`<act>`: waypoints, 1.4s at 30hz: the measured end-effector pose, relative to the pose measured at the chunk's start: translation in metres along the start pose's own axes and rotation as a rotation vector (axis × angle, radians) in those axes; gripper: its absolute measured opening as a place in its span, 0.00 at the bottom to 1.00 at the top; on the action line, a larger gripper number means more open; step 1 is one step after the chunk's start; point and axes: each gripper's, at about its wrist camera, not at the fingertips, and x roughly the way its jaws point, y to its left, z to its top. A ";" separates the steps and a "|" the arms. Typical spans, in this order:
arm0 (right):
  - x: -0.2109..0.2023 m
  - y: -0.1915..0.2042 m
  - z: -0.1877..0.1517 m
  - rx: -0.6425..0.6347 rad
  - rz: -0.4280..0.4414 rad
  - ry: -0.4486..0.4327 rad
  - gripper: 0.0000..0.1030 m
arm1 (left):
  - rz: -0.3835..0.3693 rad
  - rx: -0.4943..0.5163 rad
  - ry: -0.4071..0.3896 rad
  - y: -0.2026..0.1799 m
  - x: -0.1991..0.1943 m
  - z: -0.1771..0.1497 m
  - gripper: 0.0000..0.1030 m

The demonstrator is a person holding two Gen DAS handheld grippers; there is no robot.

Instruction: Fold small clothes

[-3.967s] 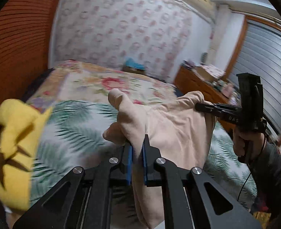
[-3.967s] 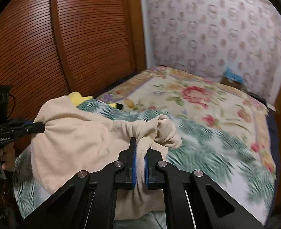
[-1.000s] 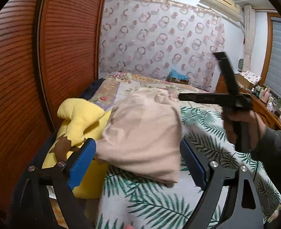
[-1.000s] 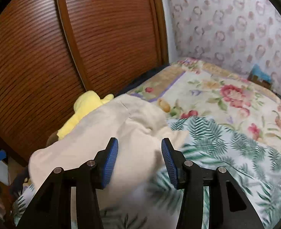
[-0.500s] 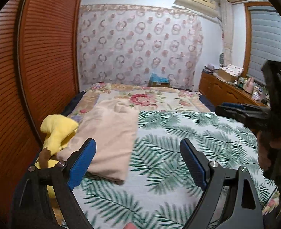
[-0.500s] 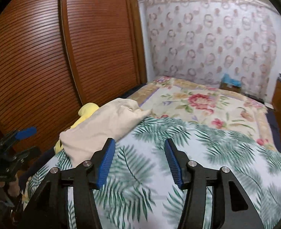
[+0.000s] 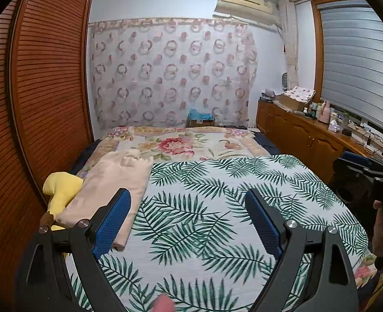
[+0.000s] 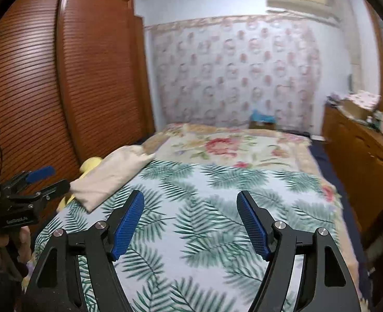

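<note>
A folded beige garment (image 7: 108, 184) lies at the left edge of the bed on the palm-leaf cover (image 7: 204, 208), partly over a yellow cloth (image 7: 61, 187). It also shows in the right wrist view (image 8: 111, 174). My left gripper (image 7: 187, 223) is open and empty, held back above the cover, to the right of the garment. My right gripper (image 8: 190, 223) is open and empty above the cover. The right gripper shows at the right edge of the left wrist view (image 7: 368, 179); the left gripper shows at the left of the right wrist view (image 8: 30, 182).
A slatted wooden wardrobe (image 7: 35, 104) stands close along the bed's left side. A wooden dresser (image 7: 308, 135) with bottles and boxes runs along the right wall. A floral blanket (image 7: 178, 143) covers the far half of the bed. A box (image 7: 200, 119) sits at the headboard.
Both grippers let go of the beige garment, which now lies folded at the bed's left edge. Both have pulled back and swung right toward the bed's middle.
</note>
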 end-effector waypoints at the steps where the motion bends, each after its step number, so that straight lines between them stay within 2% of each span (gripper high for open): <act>1: -0.008 -0.001 -0.001 0.008 -0.014 -0.008 0.74 | 0.000 0.001 -0.002 -0.003 -0.002 0.000 0.87; 4: -0.029 0.002 -0.006 0.022 -0.041 -0.027 0.74 | -0.002 0.007 -0.011 -0.010 -0.008 0.000 0.87; 12: -0.040 0.021 -0.014 0.026 -0.061 -0.035 0.74 | -0.004 0.011 -0.012 -0.020 -0.012 0.002 0.87; 23: -0.024 0.013 -0.012 0.030 -0.070 -0.040 0.74 | -0.005 0.007 -0.013 -0.021 -0.013 0.002 0.87; 42: -0.024 0.001 -0.010 0.026 -0.073 -0.036 0.74 | -0.004 0.007 -0.017 -0.020 -0.014 0.002 0.87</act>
